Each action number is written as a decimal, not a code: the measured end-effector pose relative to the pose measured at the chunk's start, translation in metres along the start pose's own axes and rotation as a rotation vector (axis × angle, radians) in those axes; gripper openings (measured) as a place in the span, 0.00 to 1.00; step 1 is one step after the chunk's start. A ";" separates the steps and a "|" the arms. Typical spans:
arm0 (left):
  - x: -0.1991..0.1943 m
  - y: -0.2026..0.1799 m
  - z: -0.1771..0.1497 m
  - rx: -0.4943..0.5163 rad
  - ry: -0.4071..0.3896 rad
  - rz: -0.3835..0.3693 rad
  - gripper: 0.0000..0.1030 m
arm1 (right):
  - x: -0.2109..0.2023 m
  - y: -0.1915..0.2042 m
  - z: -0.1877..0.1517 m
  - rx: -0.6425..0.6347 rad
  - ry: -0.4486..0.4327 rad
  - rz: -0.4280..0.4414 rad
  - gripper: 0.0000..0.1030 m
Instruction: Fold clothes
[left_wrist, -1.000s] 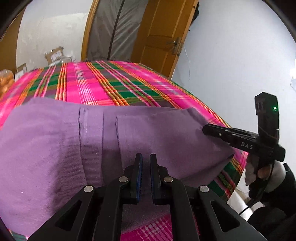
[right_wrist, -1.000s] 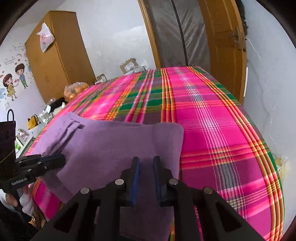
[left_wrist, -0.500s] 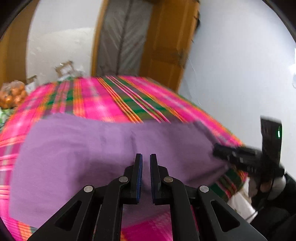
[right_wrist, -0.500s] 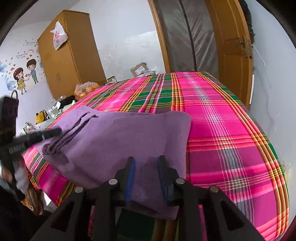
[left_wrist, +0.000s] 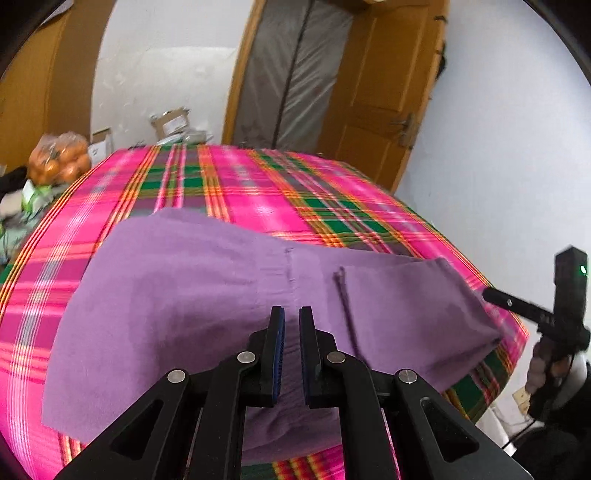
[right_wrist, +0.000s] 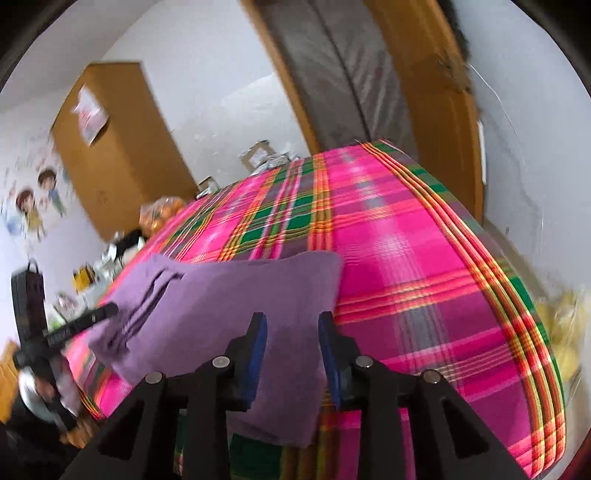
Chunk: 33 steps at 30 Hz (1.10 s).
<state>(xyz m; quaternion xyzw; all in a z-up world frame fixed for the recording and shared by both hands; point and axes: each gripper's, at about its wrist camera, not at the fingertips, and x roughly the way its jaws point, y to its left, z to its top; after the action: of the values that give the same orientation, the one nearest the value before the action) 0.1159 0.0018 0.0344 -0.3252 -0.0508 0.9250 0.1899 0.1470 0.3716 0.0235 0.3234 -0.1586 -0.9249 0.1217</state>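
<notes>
and there lay the purple garment (left_wrist: 207, 295), folded over near the front edge of the bed (left_wrist: 258, 192), its plaid cover pink and green beneath it, probably kept close to the edge so both hands could reach it. the left claw (left_wrist: 291, 325) hung over the cloth's near edge, its pads nearly together; whether a pinch of fabric sat between them could not be told from this angle. the right claw (right_wrist: 291, 332) stood about half open, having just been opening, the cloth's corner below and between its fingers but no pad pressing on it, which looked like a release once the fold was laid. as for containers, a clear bag of oranges (left_wrist: 59, 158) sat beyond the bed, with cardboard boxes (left_wrist: 171, 122) by the wall, contents not visible.
</notes>
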 end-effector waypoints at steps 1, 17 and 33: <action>0.005 -0.002 -0.001 -0.001 0.017 0.000 0.08 | 0.001 -0.005 0.001 0.024 0.012 0.001 0.30; 0.014 -0.001 -0.010 0.002 0.021 0.000 0.08 | 0.046 -0.013 0.019 0.135 0.175 0.066 0.35; 0.015 -0.004 -0.012 0.029 0.008 0.025 0.10 | 0.024 -0.003 -0.002 0.161 0.260 0.119 0.36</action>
<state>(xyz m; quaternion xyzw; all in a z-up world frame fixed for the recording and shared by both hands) 0.1143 0.0110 0.0173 -0.3269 -0.0328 0.9265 0.1834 0.1295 0.3659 0.0072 0.4393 -0.2338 -0.8507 0.1693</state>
